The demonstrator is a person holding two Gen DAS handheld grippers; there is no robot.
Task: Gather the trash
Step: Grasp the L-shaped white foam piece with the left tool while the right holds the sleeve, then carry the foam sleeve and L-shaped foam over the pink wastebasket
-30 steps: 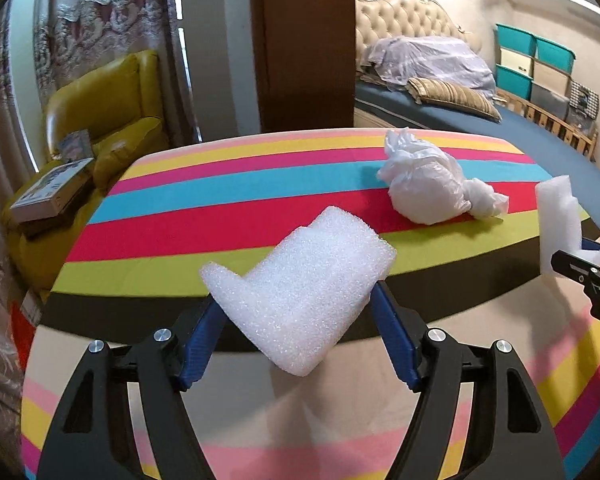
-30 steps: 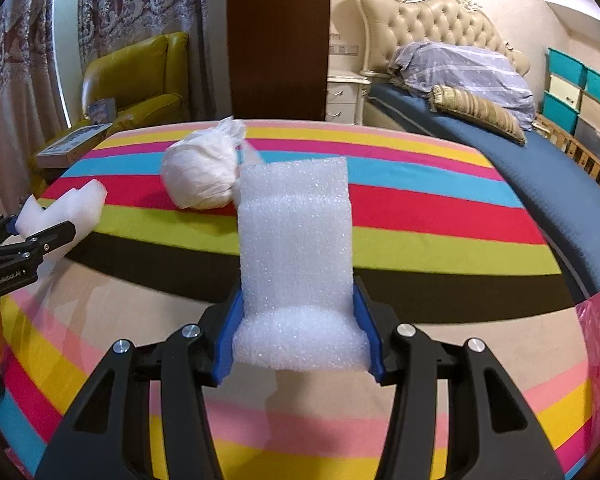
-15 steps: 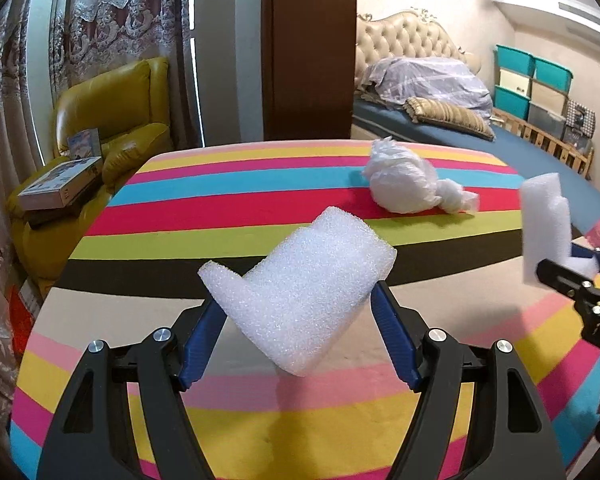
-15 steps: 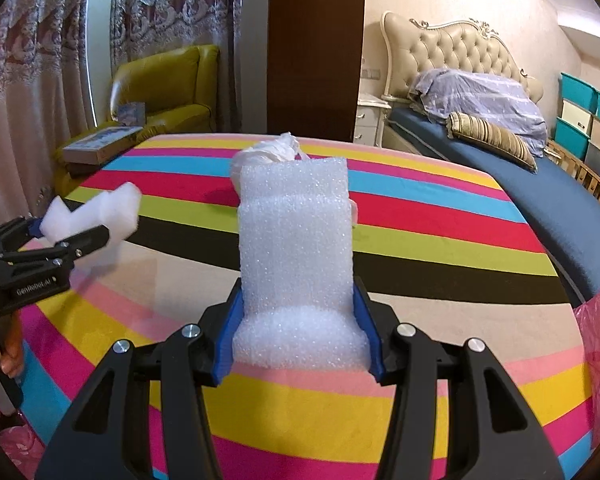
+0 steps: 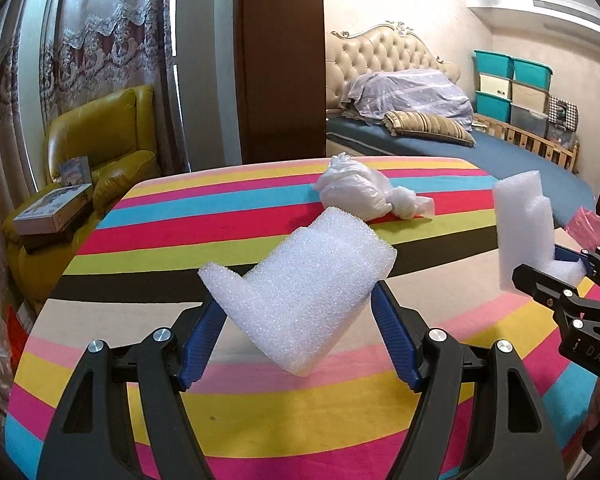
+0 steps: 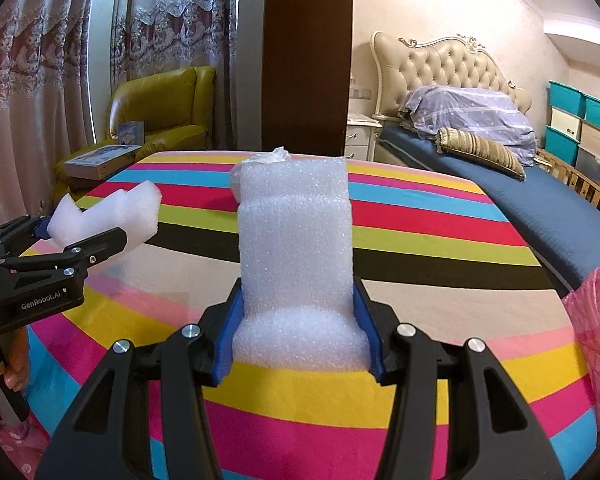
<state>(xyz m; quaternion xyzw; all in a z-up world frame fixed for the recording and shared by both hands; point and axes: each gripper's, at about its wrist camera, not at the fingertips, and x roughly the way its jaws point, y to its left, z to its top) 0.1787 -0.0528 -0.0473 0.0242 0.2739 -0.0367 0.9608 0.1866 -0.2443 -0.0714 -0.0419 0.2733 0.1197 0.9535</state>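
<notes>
My left gripper (image 5: pixel 298 320) is shut on an L-shaped white foam block (image 5: pixel 300 292), held above the striped table (image 5: pixel 220 220). My right gripper (image 6: pixel 296 320) is shut on a taller stepped white foam piece (image 6: pixel 294 248) that stands upright between its blue pads. Each gripper shows in the other's view: the right gripper (image 5: pixel 568 270) with its foam piece (image 5: pixel 520 220) at the right edge, the left gripper (image 6: pixel 80 236) with its foam block (image 6: pixel 108 214) at the left. A crumpled white plastic bag (image 5: pixel 360 194) lies on the table's far side; the foam hides most of the bag (image 6: pixel 272 158) in the right wrist view.
A pink plastic bag (image 6: pixel 596 320) hangs at the table's right edge. A yellow armchair (image 5: pixel 100 136) with boxes (image 5: pixel 54 208) stands at the back left. Behind the table are a dark wooden pillar (image 5: pixel 280 60) and a bed (image 5: pixel 440 144). A person's hand (image 6: pixel 8 364) grips the left handle.
Both grippers have drawn back from the table with their foam pieces still gripped. The white bag and the table's far edge now look farther away, and more of the near stripes shows.
</notes>
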